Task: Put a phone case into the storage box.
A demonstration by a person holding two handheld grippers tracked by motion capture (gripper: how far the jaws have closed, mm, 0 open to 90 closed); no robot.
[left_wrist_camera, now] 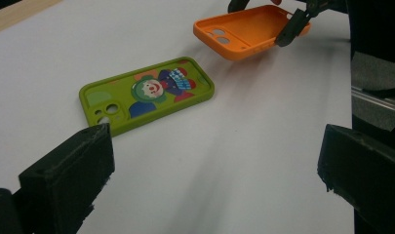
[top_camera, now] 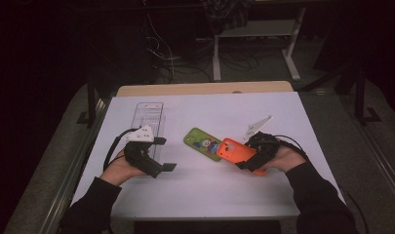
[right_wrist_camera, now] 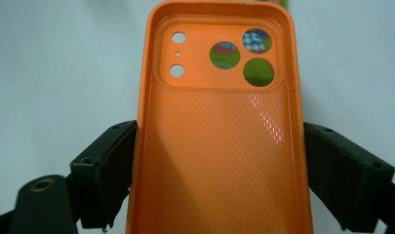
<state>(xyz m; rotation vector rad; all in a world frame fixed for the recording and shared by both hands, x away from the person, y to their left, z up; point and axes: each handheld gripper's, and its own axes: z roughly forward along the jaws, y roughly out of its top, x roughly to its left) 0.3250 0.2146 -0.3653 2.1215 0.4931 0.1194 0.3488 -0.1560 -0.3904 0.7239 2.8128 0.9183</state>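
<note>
An orange phone case (top_camera: 235, 151) is held off the table with its hollow side up, my right gripper (top_camera: 249, 161) shut on its two long sides. In the right gripper view the orange case (right_wrist_camera: 219, 141) runs between the jaws, and green shows through its camera holes. A green phone case (top_camera: 203, 143) with a clown picture lies flat on the white sheet, its near end under the orange case's tip. My left gripper (top_camera: 165, 154) stands open at the left, nothing between its jaws. The left gripper view looks at the green case (left_wrist_camera: 146, 92) and the orange case (left_wrist_camera: 251, 30) beyond it.
A clear plastic tray (top_camera: 150, 117) lies on the white table cover (top_camera: 205, 195) at the back left, just behind my left gripper. The table's wooden far edge (top_camera: 205, 88) shows behind the sheet. Dark floor, cables and desk legs lie beyond.
</note>
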